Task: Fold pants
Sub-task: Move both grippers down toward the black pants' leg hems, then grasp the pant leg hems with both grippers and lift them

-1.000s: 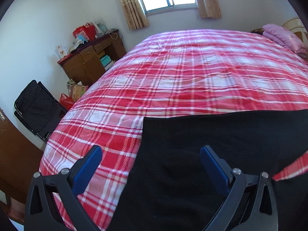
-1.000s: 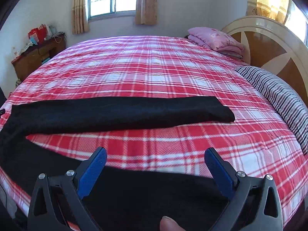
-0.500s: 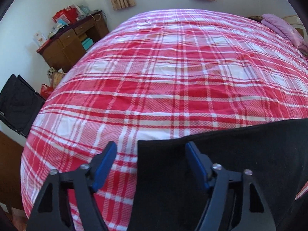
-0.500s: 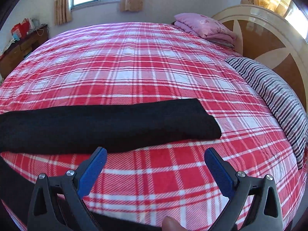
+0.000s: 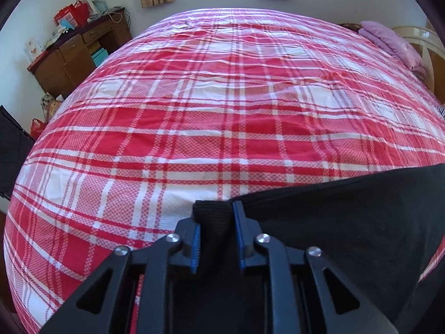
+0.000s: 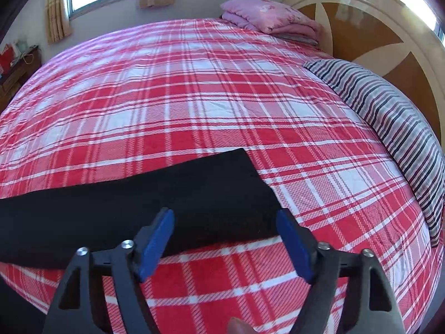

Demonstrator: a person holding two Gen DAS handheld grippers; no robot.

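Black pants (image 5: 347,222) lie on a bed with a red and white plaid cover (image 5: 222,111). In the left wrist view my left gripper (image 5: 214,211) is closing, and its blue pads pinch a corner of the pants' waistband, which stands up between them. The right wrist view has one black pant leg (image 6: 139,194) running in from the left. Its hem end sits between the fingers of my right gripper (image 6: 225,217). Those jaws are closing but still wide, with the pads clear of the cloth.
A striped pillow (image 6: 389,117) and a folded pink blanket (image 6: 267,16) lie by the round headboard (image 6: 375,27) on the right. A cluttered wooden desk (image 5: 72,53) and a black chair (image 5: 11,150) stand left of the bed. A fingertip (image 6: 239,327) shows at the bottom edge.
My left gripper moved forward and down to the waistband corner and closed on it. My right gripper slid right along the pant leg to its hem, and its jaws began to narrow.
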